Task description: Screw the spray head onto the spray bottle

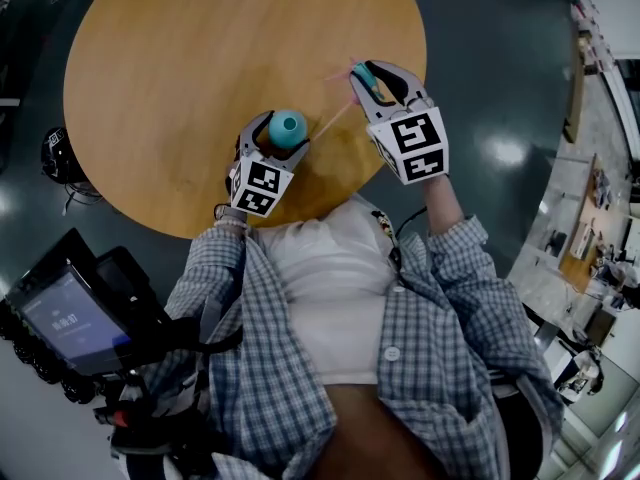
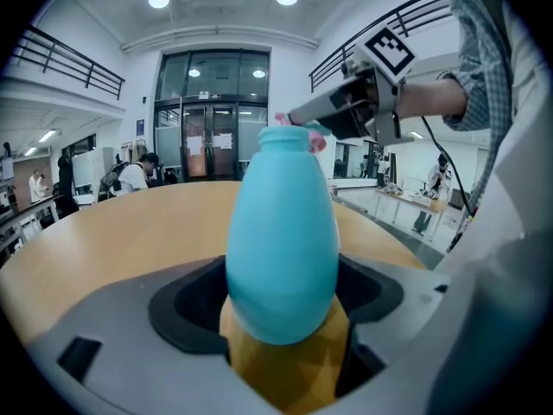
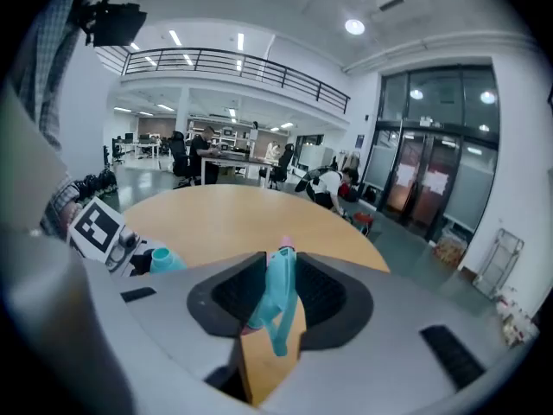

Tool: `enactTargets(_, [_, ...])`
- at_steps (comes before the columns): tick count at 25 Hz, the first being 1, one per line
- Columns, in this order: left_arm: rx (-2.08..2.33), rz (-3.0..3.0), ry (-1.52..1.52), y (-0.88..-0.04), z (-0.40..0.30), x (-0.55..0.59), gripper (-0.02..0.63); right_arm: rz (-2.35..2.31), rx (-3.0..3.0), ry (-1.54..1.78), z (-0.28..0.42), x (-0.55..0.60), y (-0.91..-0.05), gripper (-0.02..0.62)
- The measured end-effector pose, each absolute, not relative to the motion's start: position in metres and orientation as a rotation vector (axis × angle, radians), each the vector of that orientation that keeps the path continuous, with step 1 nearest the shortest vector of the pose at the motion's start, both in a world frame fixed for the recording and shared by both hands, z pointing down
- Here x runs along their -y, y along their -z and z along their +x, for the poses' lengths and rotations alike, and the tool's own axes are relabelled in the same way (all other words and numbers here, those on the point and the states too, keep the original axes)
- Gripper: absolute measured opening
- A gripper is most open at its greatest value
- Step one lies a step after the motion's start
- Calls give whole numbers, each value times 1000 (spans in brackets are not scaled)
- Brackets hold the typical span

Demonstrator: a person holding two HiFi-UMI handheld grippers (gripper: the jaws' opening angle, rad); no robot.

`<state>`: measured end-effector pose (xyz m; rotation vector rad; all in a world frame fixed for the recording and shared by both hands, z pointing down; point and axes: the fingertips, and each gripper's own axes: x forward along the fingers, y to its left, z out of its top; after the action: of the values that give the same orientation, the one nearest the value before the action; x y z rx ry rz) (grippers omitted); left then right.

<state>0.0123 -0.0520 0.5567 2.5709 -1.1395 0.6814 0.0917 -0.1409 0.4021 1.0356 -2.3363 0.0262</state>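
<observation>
A teal egg-shaped spray bottle [image 2: 282,240] stands upright between the jaws of my left gripper [image 1: 272,144], which is shut on its body; its open neck [image 1: 288,125] faces up. My right gripper [image 1: 372,80] is shut on the teal spray head [image 3: 278,296], whose pink nozzle tip [image 3: 285,246] points away from me. A thin pink dip tube [image 1: 332,121] trails from the head toward the bottle. The right gripper hangs to the upper right of the bottle, apart from it. In the left gripper view the spray head [image 2: 315,137] shows just behind the bottle's neck.
The round wooden table [image 1: 180,78] lies under both grippers, its near edge close to my body. A dark floor surrounds it. A tablet on a stand [image 1: 70,318] sits at the lower left. People and desks show far off in the gripper views.
</observation>
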Motion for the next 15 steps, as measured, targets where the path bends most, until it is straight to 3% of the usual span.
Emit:
enactTargets(9, [1134,2567,-683,-563,11,61,383,1088,2462,404,66,132,-273,101])
enactTargets(15, [1131,2562,-686,-565,11,62,383,1017,2488,556,36,115,-241,101])
